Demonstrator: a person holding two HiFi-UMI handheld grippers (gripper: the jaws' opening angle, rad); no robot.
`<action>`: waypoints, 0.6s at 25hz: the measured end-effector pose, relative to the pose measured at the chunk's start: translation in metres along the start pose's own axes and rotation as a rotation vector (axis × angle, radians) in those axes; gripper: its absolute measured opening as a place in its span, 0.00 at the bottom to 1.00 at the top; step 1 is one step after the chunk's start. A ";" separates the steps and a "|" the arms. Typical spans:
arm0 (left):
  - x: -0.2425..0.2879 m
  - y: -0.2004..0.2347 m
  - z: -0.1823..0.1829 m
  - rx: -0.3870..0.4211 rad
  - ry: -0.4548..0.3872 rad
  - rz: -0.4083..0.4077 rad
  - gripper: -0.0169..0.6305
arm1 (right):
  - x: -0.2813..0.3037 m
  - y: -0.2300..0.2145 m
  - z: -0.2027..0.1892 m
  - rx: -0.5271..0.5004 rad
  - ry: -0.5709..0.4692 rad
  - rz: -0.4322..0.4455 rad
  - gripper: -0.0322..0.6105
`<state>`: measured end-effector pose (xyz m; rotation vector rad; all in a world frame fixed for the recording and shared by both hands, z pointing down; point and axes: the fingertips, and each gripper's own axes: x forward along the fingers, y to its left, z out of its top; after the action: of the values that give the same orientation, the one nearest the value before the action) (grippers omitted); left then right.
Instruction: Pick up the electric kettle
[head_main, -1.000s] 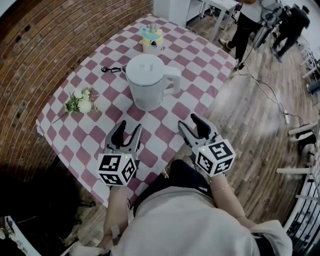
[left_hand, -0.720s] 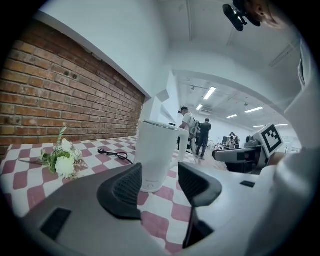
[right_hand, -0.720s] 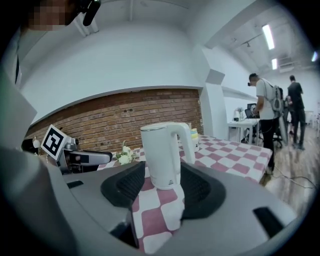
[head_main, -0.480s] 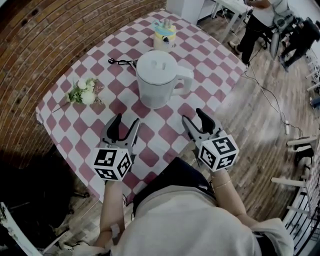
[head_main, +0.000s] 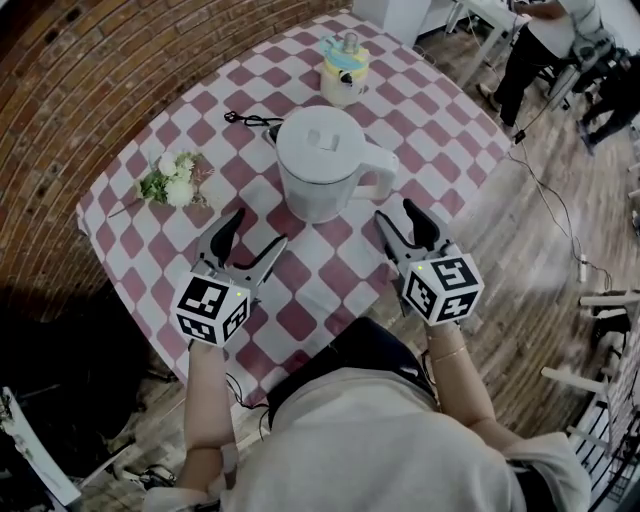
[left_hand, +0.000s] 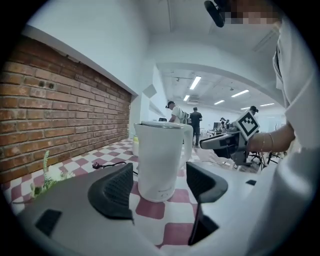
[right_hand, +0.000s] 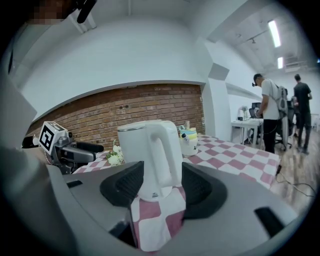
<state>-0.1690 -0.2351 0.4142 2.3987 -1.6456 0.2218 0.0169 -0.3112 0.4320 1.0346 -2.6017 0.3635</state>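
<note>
A white electric kettle (head_main: 322, 165) stands upright on the red-and-white checked table (head_main: 300, 290), its handle (head_main: 378, 172) turned to the right. My left gripper (head_main: 255, 232) hovers short of the kettle at its near left, its jaws opening with nothing between them. In the left gripper view the kettle (left_hand: 157, 160) sits ahead, framed by that gripper (left_hand: 160, 187). My right gripper (head_main: 398, 216) is open just near-right of the handle, apart from it. From the right gripper view the kettle's handle (right_hand: 167, 150) faces my right gripper (right_hand: 161, 187), beyond the pads.
A small bunch of white flowers (head_main: 172, 185) lies left of the kettle. A yellow and teal pot (head_main: 343, 72) stands behind it, and a black plug and cord (head_main: 245, 118) lie at the kettle's far left. A brick wall (head_main: 120, 70) borders the table. People stand at the far right (head_main: 545, 40).
Both grippers have moved forward toward the kettle, the right one farther. The left gripper's jaws have spread wider and it has rolled a little.
</note>
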 end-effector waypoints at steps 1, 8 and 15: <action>0.004 0.002 0.001 0.008 0.003 -0.009 0.55 | 0.004 -0.003 0.000 0.001 0.001 0.001 0.41; 0.027 0.018 0.002 -0.004 0.011 -0.013 0.56 | 0.034 -0.015 0.002 -0.019 0.014 0.010 0.43; 0.048 0.015 0.000 0.018 0.027 -0.091 0.58 | 0.059 -0.014 0.004 -0.037 0.025 0.032 0.43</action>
<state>-0.1655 -0.2829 0.4276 2.4658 -1.5250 0.2525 -0.0144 -0.3593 0.4522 0.9716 -2.5953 0.3316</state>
